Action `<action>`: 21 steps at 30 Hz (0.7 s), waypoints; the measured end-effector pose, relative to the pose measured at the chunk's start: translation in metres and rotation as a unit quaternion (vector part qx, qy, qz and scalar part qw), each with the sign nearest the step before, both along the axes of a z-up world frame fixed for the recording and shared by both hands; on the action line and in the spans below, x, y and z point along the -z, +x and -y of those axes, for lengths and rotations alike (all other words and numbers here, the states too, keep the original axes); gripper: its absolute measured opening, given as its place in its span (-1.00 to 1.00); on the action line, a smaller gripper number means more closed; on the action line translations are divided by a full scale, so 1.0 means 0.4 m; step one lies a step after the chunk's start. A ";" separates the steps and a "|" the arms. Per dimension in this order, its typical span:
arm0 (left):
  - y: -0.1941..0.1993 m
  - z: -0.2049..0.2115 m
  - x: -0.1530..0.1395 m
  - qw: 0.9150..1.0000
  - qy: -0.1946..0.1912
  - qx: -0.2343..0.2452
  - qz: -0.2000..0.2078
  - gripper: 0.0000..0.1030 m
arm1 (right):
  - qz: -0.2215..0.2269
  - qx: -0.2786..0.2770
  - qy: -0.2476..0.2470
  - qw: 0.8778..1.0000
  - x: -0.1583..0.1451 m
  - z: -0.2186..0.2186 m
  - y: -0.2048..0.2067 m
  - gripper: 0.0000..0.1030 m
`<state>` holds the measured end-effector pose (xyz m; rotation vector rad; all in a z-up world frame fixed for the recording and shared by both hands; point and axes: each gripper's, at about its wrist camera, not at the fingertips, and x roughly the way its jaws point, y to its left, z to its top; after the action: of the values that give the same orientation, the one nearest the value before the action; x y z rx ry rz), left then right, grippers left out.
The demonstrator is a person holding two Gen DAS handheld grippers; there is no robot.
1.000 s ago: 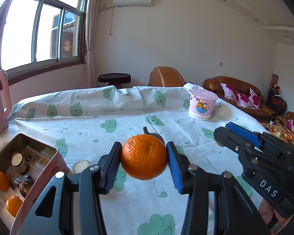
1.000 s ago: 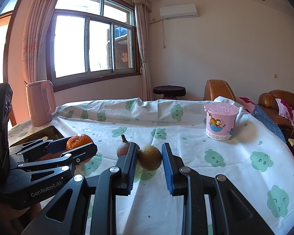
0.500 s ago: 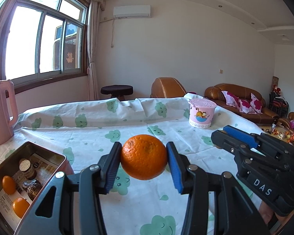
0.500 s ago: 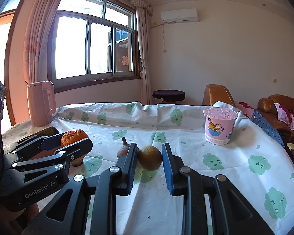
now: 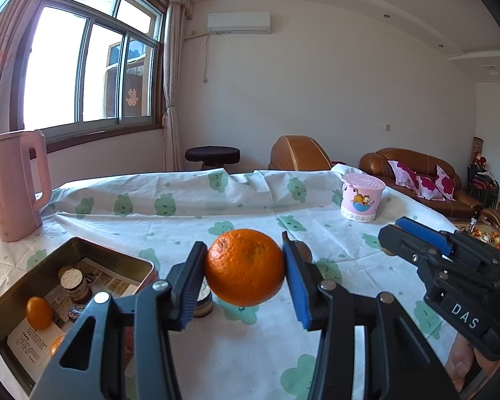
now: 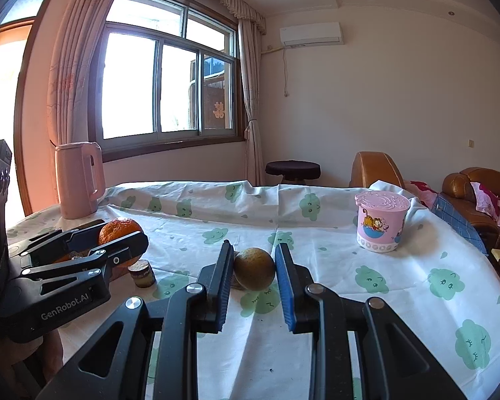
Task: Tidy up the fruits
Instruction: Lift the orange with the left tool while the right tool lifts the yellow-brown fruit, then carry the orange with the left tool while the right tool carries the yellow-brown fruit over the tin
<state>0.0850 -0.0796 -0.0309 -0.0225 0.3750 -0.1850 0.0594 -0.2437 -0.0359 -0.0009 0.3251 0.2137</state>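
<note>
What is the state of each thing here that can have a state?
Left tool: shut on the orange, held above the cloth.
Right tool: shut on the brownish fruit.
Metal tin: open, with small fruits inside.
Pink cup: upright, lid on.
Pink kettle: upright, lid closed.

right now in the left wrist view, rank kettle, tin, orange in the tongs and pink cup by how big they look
1. tin
2. kettle
3. orange, though it looks bigger than it is from sitting nearest the camera
4. pink cup, farthest away
</note>
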 end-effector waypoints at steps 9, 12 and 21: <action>-0.027 -0.130 -0.027 0.999 0.002 -0.046 0.004 -0.06 | -0.001 -0.056 0.008 0.998 -0.032 -0.108 0.010 -0.47; -0.036 -0.172 -0.027 0.998 0.002 -0.061 0.002 -0.06 | -0.002 -0.074 0.010 0.997 -0.043 -0.150 0.018 -0.47; -0.051 -0.274 -0.021 0.995 0.004 -0.097 -0.006 -0.06 | -0.005 -0.121 0.000 0.993 -0.057 -0.277 0.032 -0.47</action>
<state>0.0646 0.0302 -0.0223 -0.0515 0.3823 0.0092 0.0721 -0.1328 -0.0132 -0.0398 0.3351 0.4541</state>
